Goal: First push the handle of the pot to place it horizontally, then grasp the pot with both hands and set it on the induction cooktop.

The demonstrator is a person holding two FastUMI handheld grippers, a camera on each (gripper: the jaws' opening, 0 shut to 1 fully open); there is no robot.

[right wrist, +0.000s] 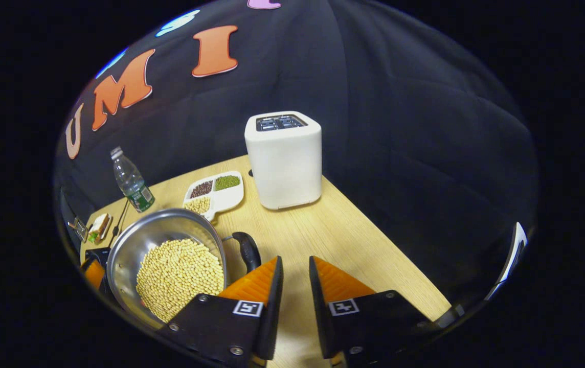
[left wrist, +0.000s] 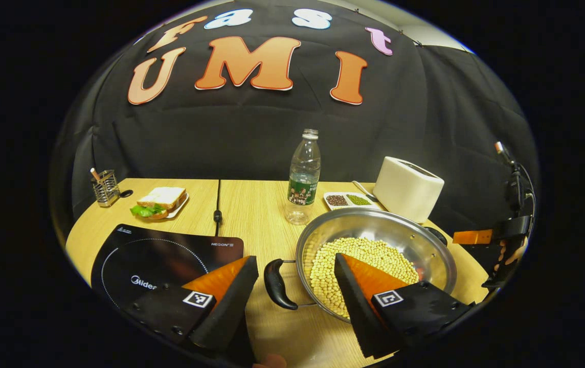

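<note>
A steel pot (left wrist: 415, 240) full of soybeans (left wrist: 369, 255) stands on the wooden table, right of the black induction cooktop (left wrist: 159, 260). Its near black handle (left wrist: 277, 283) lies between the spread fingers of my left gripper (left wrist: 295, 258), which is open and touches nothing. In the right gripper view the pot (right wrist: 154, 230) sits at lower left, and its other black handle (right wrist: 246, 250) lies just left of my right gripper (right wrist: 295, 260). That gripper's fingers stand a narrow gap apart over bare table. The right gripper (left wrist: 497, 245), with a hand on it, hangs beyond the pot's far side.
Behind the pot stand a water bottle (left wrist: 304, 179), a white toaster (left wrist: 407, 186) and a divided dish of beans (left wrist: 349, 200). A sandwich on a plate (left wrist: 162, 202) and a wire holder (left wrist: 105, 187) sit at the back left. A black cable (left wrist: 217, 214) crosses the table.
</note>
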